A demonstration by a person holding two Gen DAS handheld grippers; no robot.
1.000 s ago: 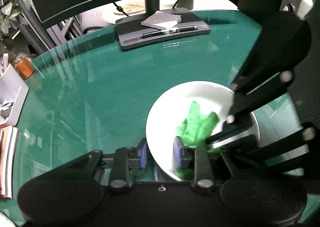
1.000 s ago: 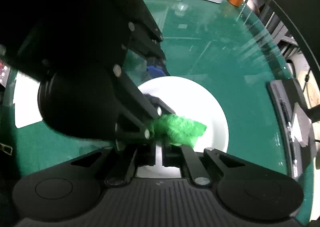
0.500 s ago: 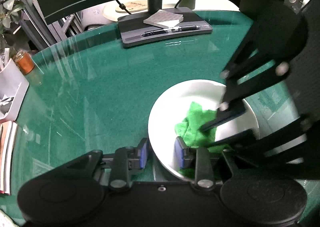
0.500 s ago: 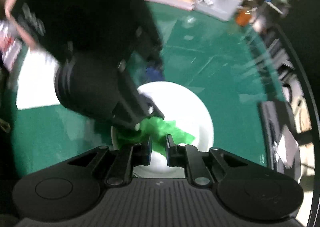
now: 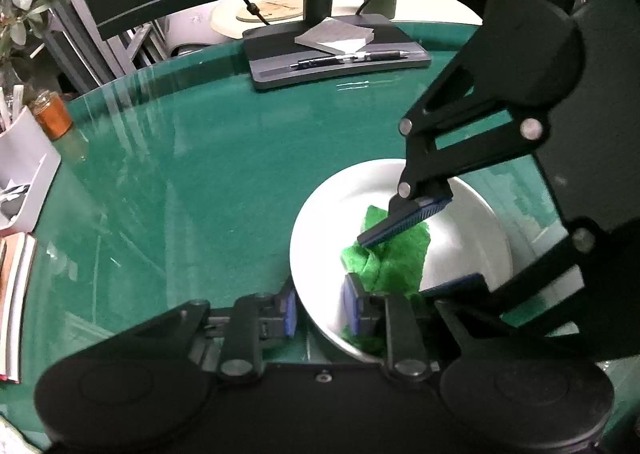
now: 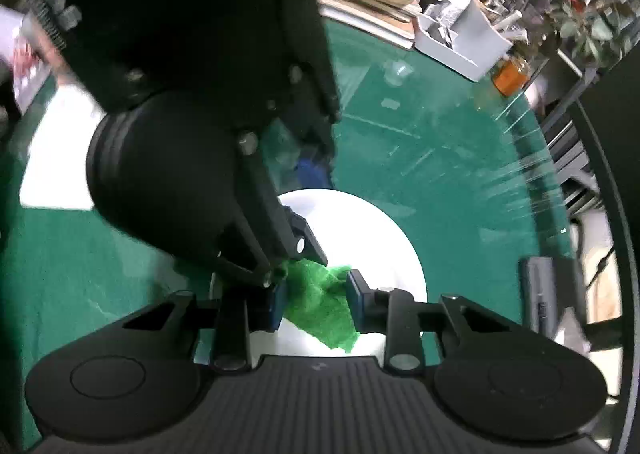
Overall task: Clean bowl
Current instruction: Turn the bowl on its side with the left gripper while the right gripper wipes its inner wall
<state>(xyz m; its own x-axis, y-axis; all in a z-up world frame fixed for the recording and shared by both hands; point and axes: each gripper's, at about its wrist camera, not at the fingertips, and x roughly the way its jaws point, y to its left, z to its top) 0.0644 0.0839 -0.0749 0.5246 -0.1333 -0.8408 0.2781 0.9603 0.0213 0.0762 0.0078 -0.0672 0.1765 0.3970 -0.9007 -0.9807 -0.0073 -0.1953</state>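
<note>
Pinching the bowl (image 5: 472, 214) rim, left claw (image 5: 320, 312) closing; right claw (image 6: 316, 300) opening around cloth (image 6: 320, 306)

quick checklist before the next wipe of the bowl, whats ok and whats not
1. Left gripper steadying the bowl: its fingers straddle the near rim, one outside, one inside; ok.
2. Firm clamp on that rim: jaws have just been closing, pad contact unclear; cannot tell.
3. Right gripper holding the green cloth: jaws have just been opening, the cloth lies loose between them; not ok.
4. Cloth inside the bowl: ok.
5. Bowl resting on the green table: ok.
6. Bowl surface clean: no dirt visible, but the cloth and grippers hide part of it; cannot tell.
</note>
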